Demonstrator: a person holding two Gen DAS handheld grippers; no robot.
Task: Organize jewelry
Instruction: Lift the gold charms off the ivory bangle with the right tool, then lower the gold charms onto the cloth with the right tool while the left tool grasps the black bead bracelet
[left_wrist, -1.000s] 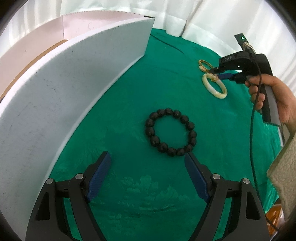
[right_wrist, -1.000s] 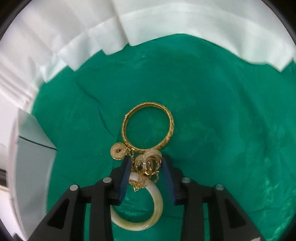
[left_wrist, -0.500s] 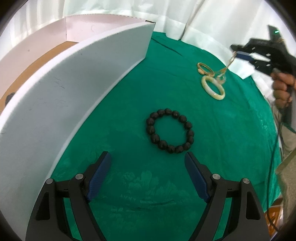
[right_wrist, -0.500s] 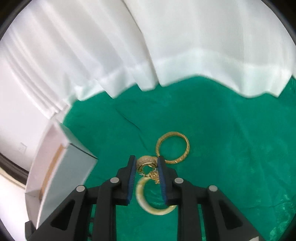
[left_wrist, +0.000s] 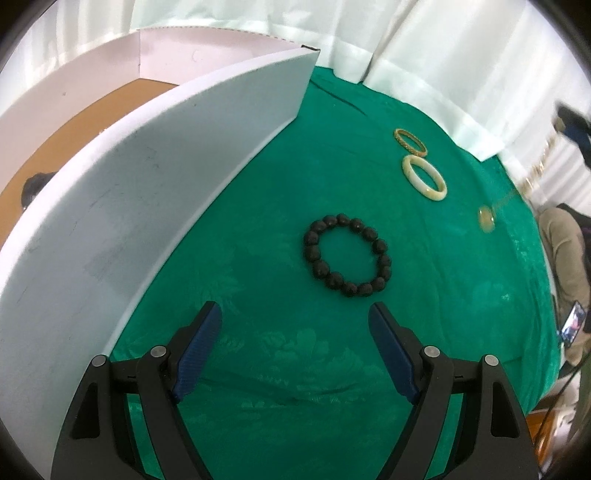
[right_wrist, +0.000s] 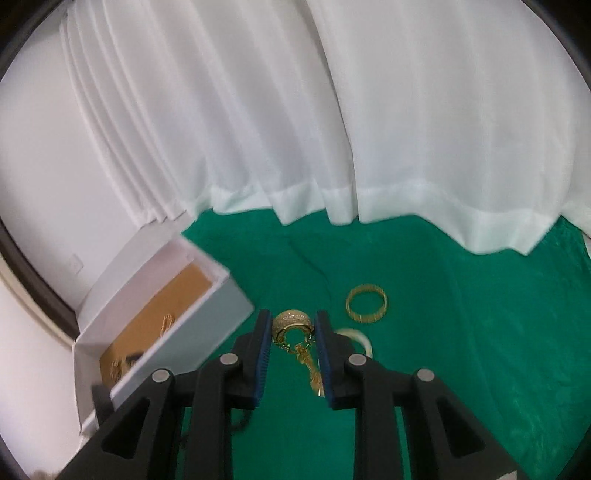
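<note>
A gold pendant (right_wrist: 291, 323) is pinched in the right gripper (right_wrist: 291, 334), its chain (right_wrist: 312, 369) hanging loose below. The chain may snag on the box (right_wrist: 192, 325) rim at left, or the pendant may slip. The left gripper (left_wrist: 295, 347) jaws are held wide and empty.

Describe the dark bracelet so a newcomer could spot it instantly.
Start at the white box on the green cloth. Just right of its wall lies the beaded bracelet, flat on the cloth. Unlike the gold bangle and cream bangle beyond, it is round black beads.

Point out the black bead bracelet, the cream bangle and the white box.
black bead bracelet (left_wrist: 347, 254): left wrist view, on its beads.
cream bangle (left_wrist: 424, 177): left wrist view, on its band.
white box (right_wrist: 207, 317): right wrist view, on its outer wall.
</note>
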